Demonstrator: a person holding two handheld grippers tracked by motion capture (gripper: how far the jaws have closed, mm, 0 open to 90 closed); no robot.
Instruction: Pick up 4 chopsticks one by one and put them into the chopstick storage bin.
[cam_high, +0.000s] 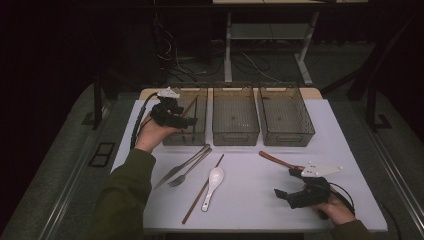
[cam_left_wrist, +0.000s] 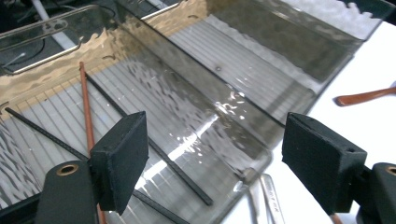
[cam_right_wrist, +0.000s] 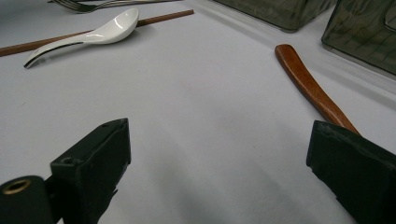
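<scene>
L gripper hung over the left bin, jaws wide, nothing in them; a brown chopstick and black sticks lay in the bin below it. R gripper sat low on the table, jaws wide, empty, wooden spoon handle just by its right jaw. White spoon and fork lay further off.

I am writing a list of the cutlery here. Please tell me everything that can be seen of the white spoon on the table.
The white spoon is a glossy, ceramic-looking soup spoon with a deep oval bowl and a short curved handle. It lies flat, bowl up and empty, on the white table, near its middle. The bowl points toward the bins, the handle toward the person. Beside it runs a brown chopstick, which seems to touch or pass under it. No gripper holds it.
</scene>
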